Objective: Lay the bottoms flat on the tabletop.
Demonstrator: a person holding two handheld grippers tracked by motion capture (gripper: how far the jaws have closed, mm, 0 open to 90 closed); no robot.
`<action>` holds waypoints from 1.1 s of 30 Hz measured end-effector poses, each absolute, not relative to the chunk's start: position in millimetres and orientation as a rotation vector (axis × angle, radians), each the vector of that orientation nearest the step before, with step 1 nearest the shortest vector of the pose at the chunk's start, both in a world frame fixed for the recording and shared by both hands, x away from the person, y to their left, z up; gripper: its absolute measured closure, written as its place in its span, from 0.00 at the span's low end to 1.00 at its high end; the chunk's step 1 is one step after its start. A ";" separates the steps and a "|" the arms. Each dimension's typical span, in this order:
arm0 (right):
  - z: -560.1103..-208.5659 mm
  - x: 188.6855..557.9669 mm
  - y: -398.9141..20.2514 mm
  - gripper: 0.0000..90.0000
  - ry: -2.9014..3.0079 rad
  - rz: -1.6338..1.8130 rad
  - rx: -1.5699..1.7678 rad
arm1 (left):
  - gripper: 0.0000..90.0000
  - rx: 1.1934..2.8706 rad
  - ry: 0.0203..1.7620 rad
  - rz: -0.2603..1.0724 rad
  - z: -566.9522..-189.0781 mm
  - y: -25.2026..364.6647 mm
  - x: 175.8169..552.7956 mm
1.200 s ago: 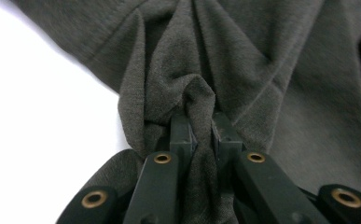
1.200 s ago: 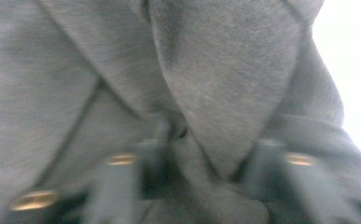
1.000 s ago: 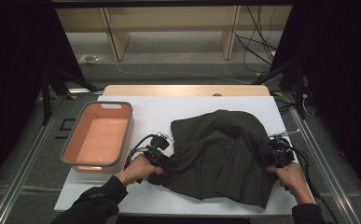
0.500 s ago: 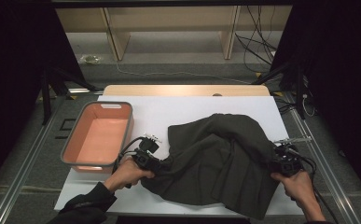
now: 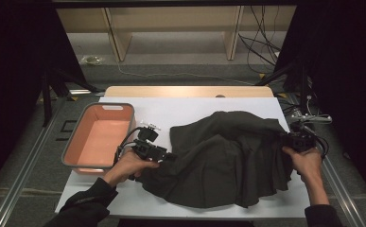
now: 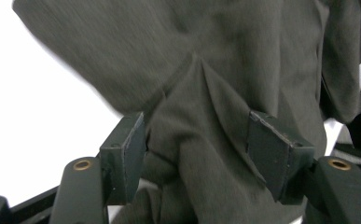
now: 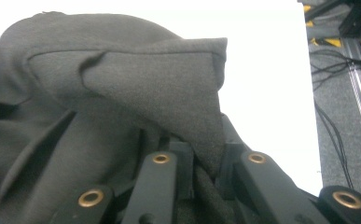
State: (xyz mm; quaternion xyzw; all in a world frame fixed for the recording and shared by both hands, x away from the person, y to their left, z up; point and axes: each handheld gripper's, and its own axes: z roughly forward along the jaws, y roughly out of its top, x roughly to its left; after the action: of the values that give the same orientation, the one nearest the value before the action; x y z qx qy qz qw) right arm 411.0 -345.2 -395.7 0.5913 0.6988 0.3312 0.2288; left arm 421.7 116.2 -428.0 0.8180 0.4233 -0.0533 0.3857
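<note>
A dark grey cloth [image 5: 228, 156] lies rumpled across the right half of the white table [image 5: 180, 111]. My left gripper [image 5: 169, 155] sits at the cloth's left edge. In the left gripper view its jaws have just been opening, and my left gripper [image 6: 197, 158] stands open with a loose fold of the cloth [image 6: 215, 70] between the pads [image 6: 124, 156]. At the cloth's right edge my right gripper [image 5: 284, 139] holds the fabric a little off the table. In the right gripper view my right gripper [image 7: 206, 168] is shut on a corner of the cloth [image 7: 145, 79].
A salmon-coloured tub [image 5: 100, 137] with a grey rim stands empty at the table's left, close to my left hand. A wooden strip [image 5: 185, 91] runs along the far edge. Cables [image 5: 308, 118] hang beside the right edge.
My left gripper's jaws have opened on the cloth's left edge and that hand has risen a little. The right hand has lifted the right edge, so the cloth is stretched wider.
</note>
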 end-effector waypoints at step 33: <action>-459.0 412.1 -336.6 0.92 2.303 0.691 1.800 | 0.88 2.211 1.126 -0.091 -467.7 84.6 426.2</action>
State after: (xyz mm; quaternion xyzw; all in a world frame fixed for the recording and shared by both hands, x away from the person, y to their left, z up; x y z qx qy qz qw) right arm 412.1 -336.6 -459.0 0.5978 0.7650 0.2295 0.0690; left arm 426.2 84.6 -467.7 0.8426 0.4290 -0.0348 0.3237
